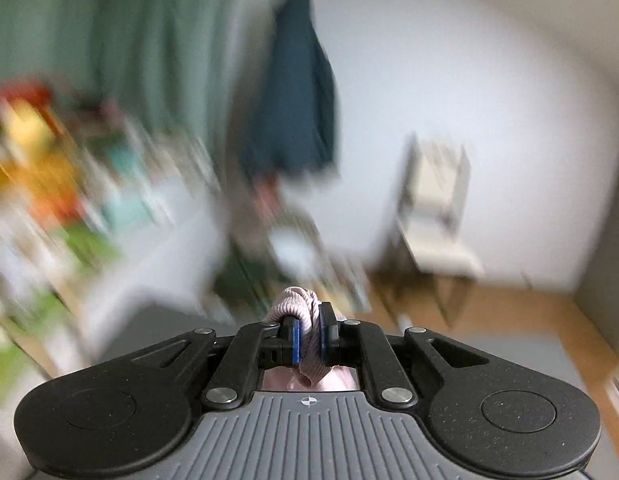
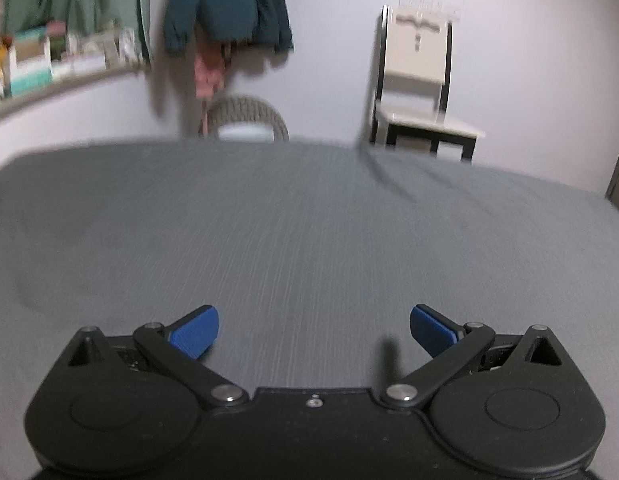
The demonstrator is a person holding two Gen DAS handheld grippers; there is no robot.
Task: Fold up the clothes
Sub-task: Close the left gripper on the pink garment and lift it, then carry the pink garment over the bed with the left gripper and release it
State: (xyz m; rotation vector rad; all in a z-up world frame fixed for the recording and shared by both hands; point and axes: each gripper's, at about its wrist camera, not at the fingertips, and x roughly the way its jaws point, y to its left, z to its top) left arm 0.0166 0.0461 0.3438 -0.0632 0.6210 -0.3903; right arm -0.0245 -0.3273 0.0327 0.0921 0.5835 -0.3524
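Grey cloth-covered table (image 2: 309, 220) fills right wrist view; white wall behind w/ cream chair (image 2: 419, 76) and dark teal jacket (image 2: 229, 0) hanging. Right gripper (image 2: 313, 330): fingers wide apart, nothing btwn, low over table. Left gripper (image 1: 309, 334): fingers clamped on bunched pink ribbed garment (image 1: 299, 312), lifted; background heavily blurred.

Both tools share black linkage arms pinned with round silver screws, blue pads on the fingertips and two round black housings at the lower corners, the left gripper (image 1: 309, 334) adding a ribbed grey plate with a small crosshair mark at bottom centre, the right gripper (image 2: 313, 330) a plain black base.
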